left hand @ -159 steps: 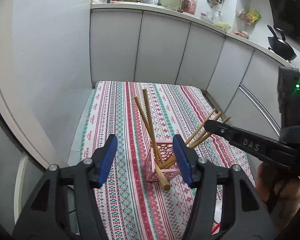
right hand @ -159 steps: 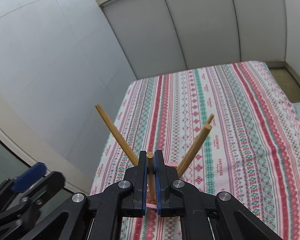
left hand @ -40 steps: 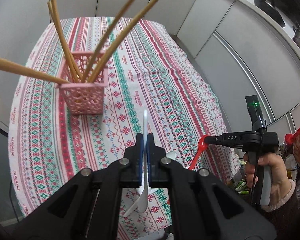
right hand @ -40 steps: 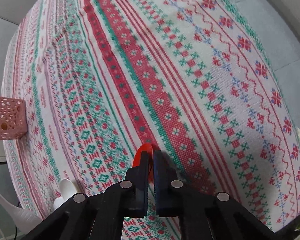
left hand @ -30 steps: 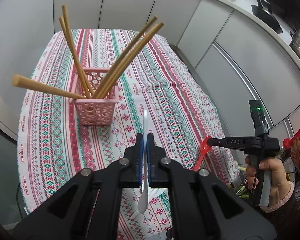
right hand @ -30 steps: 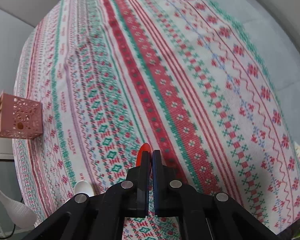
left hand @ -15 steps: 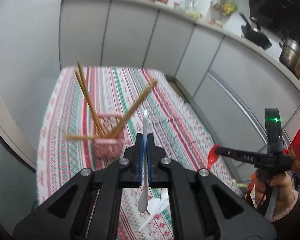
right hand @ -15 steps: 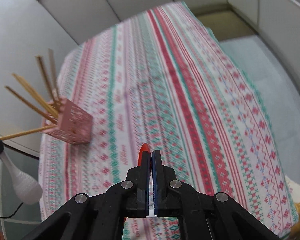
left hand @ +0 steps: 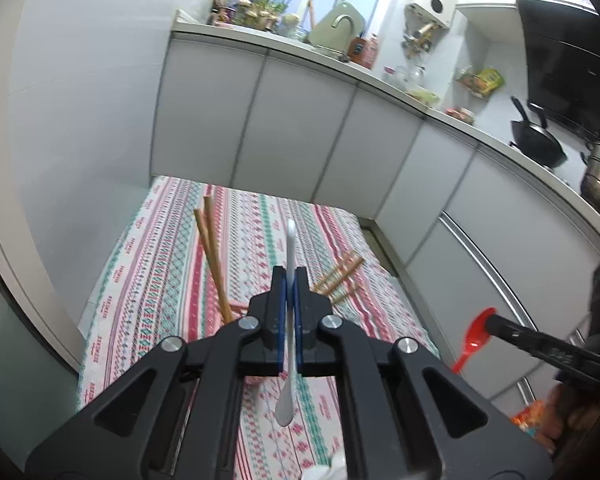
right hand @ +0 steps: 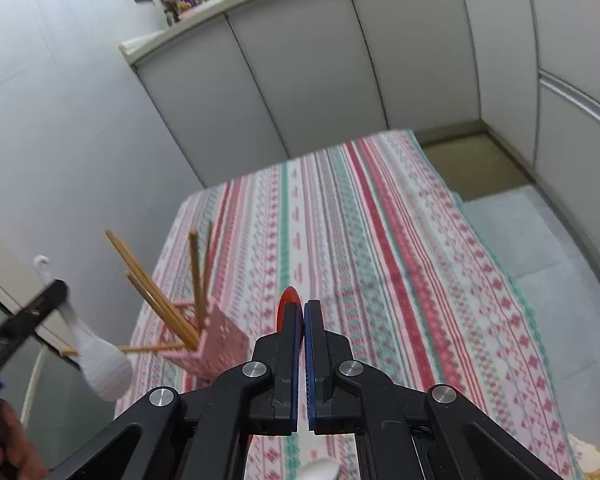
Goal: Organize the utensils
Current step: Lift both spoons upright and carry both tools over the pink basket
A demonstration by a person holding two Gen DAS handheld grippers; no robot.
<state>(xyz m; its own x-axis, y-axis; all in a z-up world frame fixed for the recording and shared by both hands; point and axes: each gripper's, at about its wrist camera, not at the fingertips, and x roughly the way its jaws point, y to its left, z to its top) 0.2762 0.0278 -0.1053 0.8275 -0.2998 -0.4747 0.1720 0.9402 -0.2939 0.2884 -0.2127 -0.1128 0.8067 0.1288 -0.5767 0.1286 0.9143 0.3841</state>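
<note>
My left gripper (left hand: 288,276) is shut on a white plastic spoon (left hand: 289,248), handle pointing up and bowl hanging down, held above the table. The spoon also shows in the right wrist view (right hand: 100,364). My right gripper (right hand: 302,305) is shut on a red plastic spoon (right hand: 289,300), which also shows in the left wrist view (left hand: 473,338). A pink lattice holder (right hand: 222,346) stands on the striped tablecloth (right hand: 380,260) with several wooden chopsticks (right hand: 194,276) fanned out in it. In the left wrist view the holder is mostly hidden behind my fingers; chopsticks (left hand: 214,260) stick out.
Another white spoon (right hand: 320,470) lies on the cloth at the near edge. Grey cabinets (left hand: 300,128) run behind and to the right of the table. The counter holds a wok (left hand: 538,140) and pots. Floor (right hand: 540,240) lies to the table's right.
Both grippers have risen and tilted up with their spoons, from close over the cloth to well above it. The holder now lies closer under the left gripper.
</note>
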